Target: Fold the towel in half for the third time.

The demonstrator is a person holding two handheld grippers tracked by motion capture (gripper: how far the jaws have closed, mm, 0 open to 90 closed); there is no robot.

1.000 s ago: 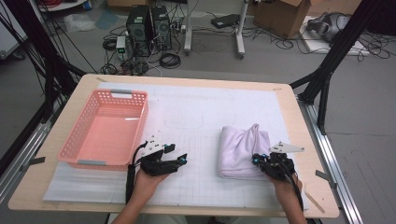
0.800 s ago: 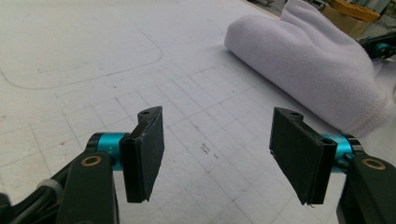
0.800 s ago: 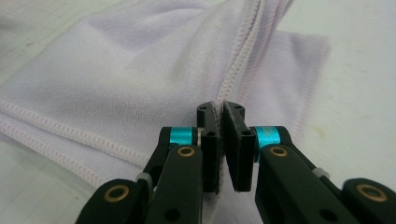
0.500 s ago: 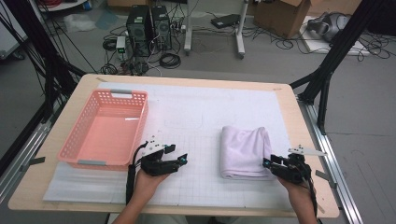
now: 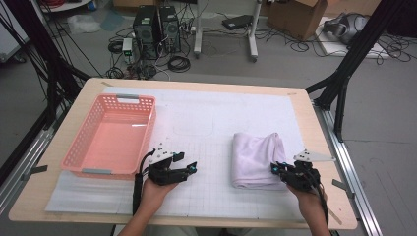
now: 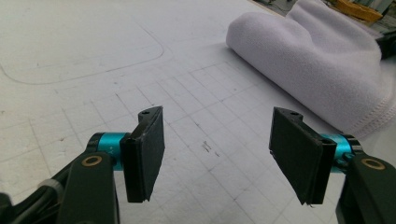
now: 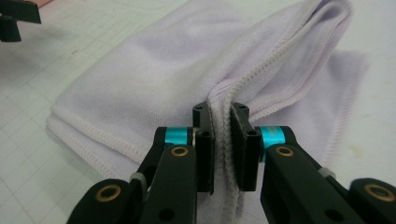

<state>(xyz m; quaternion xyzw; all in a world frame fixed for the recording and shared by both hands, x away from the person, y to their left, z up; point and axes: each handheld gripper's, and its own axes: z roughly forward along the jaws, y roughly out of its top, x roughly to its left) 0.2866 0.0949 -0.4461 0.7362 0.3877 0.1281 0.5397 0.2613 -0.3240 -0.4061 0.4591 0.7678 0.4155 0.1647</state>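
Right gripper view: the fingers [image 7: 245, 140] of the right gripper [image 7: 223, 144] have just been closing and now pinch a raised, stitched edge of the towel [image 7: 154, 79] between them, the hem running up out of the gap and away toward the far fold. The cloth bunches into a ridge right at the pads, while the rest of it spreads out flat to the left and beyond the fingers.

In the high view the right gripper [image 5: 282, 169] sits at the towel's [image 5: 255, 157] near right corner, touching it, with the person's hand [image 5: 310, 201] coming in from the bottom edge. The towel lies on the right half of the tabletop [image 5: 314, 128], on a white gridded mat [image 5: 211, 113]. It is folded into a rough oblong whose long axis runs from the near edge of the tabletop toward the far edge, a rounded fold along its left side. It is pale lilac, soft and fleecy, with a stitched hem showing in layers along its edges.

The left gripper [image 5: 189, 168] rests on the mat well apart from the towel, pointing toward it; in the left gripper view its fingers [image 6: 147, 151] stand wide apart with only bare mat between them, the towel [image 6: 317, 56] lying farther off ahead. A pink basket [image 5: 86, 147] stands just left of that gripper.
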